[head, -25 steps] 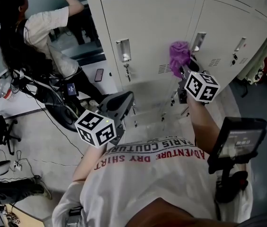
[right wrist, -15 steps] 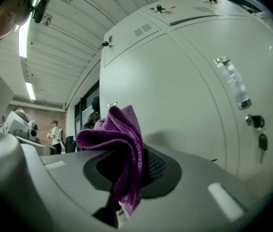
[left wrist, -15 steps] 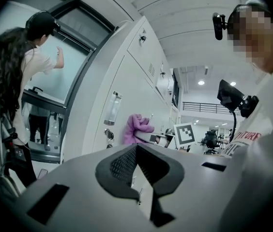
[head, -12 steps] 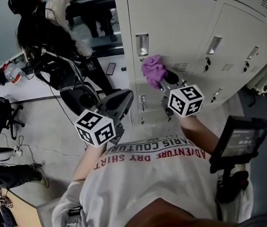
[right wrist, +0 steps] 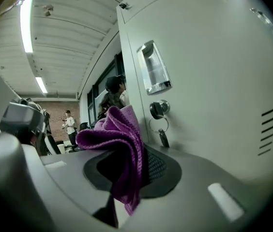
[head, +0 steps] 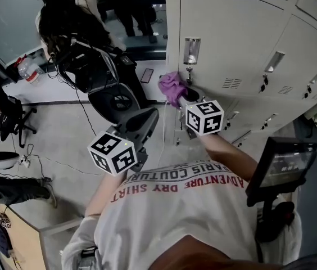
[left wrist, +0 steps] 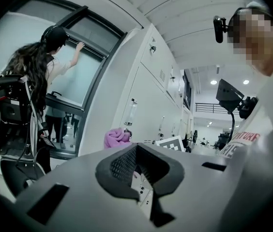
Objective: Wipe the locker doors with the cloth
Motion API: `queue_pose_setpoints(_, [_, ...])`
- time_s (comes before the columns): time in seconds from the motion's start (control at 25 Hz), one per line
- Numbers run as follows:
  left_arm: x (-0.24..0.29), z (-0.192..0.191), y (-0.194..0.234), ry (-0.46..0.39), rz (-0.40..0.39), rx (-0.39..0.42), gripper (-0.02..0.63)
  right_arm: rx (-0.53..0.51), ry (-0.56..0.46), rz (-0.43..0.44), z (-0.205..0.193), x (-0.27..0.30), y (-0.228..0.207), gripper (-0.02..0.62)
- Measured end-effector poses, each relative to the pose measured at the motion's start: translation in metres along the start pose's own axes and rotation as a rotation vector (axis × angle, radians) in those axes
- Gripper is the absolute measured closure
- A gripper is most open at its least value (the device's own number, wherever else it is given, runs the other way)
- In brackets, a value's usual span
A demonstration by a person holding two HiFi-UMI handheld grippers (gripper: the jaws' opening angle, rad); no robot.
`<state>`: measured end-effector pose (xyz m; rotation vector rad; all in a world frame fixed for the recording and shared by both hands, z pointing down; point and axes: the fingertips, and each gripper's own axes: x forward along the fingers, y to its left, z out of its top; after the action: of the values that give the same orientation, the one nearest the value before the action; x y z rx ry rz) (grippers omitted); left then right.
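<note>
A bunched purple cloth (head: 172,87) is clamped in my right gripper (head: 181,98), which is shut on it. The cloth lies against the pale locker door (head: 231,27) just below its recessed handle (head: 191,50), beside the keyed lock. In the right gripper view the cloth (right wrist: 119,139) spills over the jaws, with the lock and hanging key (right wrist: 159,111) close behind it. My left gripper (head: 143,120) hangs lower and left, away from the lockers, shut with nothing in it. The left gripper view shows the cloth (left wrist: 116,137) ahead against the door.
A person (head: 68,24) stands at the window to the far left, with a black office chair (head: 112,101), cables and a phone (head: 146,75) on the floor nearby. More locker doors (head: 310,44) run to the right. A screen on a mount (head: 280,165) sits by my right side.
My right gripper has carried the cloth leftward across the lockers, from the second door's handle to under the first door's handle. The left gripper has held its place.
</note>
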<state>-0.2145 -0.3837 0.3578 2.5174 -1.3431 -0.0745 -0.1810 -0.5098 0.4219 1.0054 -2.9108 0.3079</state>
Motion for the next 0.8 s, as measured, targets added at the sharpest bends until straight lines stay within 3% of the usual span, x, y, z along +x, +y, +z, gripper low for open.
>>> queue_pose_setpoints(0.32, [-0.007,-0.001,0.013,-0.005,0.052,-0.006,0.604,0.000,0.008,-0.055,-0.009,0.016,-0.024,0.528])
queue_pose_setpoints(0.6, [-0.006,-0.001,0.007,0.003,0.039,-0.005,0.604,-0.010,0.007,-0.056,-0.008,0.010,-0.025,0.528])
queue_pose_setpoints(0.8, [0.020,-0.007,0.007,0.017,0.018,-0.003,0.604,0.010,-0.005,-0.097,-0.012,0.001,-0.060,0.528])
